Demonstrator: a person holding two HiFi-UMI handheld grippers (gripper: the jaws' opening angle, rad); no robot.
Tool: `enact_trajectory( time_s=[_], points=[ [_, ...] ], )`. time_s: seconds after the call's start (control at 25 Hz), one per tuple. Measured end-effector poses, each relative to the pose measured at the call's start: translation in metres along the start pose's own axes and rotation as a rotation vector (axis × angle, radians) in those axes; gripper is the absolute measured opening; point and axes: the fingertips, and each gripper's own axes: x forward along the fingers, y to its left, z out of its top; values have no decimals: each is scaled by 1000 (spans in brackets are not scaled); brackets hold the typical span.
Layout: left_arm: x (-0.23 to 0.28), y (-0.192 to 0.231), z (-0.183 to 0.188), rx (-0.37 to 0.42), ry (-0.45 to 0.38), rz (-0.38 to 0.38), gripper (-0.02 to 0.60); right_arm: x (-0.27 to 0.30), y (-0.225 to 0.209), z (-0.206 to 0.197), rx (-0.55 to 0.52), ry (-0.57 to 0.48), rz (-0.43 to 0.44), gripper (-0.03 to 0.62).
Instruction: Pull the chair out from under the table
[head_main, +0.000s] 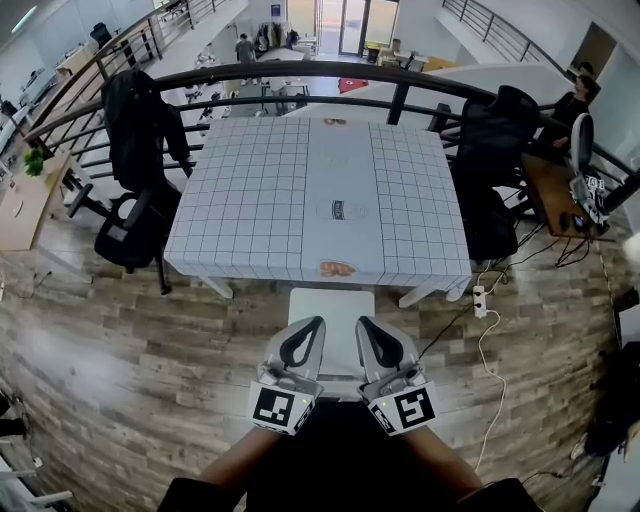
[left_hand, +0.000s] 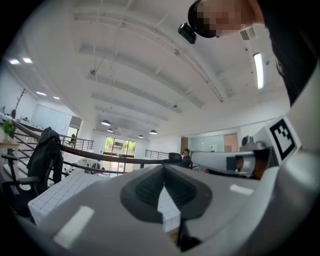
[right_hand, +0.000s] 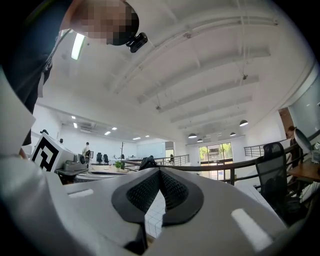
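A white chair stands at the near edge of the table, which wears a white grid-patterned cloth. The seat's far edge meets the cloth's hem, and its legs are hidden. Both grippers hover side by side over the seat, pointing level toward the table. My left gripper is shut and holds nothing; in its own view the jaws meet, with the tablecloth beyond. My right gripper is likewise shut and empty. Neither one touches the chair.
A black office chair with a dark jacket stands at the table's left, another black chair at its right. A power strip with a white cable lies on the wooden floor to the right. A black railing runs behind the table.
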Motion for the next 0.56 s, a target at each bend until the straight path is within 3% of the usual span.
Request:
enact_trajectory(
  time_s=[0.56],
  points=[
    [5,-11,0,-1,17,14,9,-13,-21,-2,1,15,-45,-3]
  ],
)
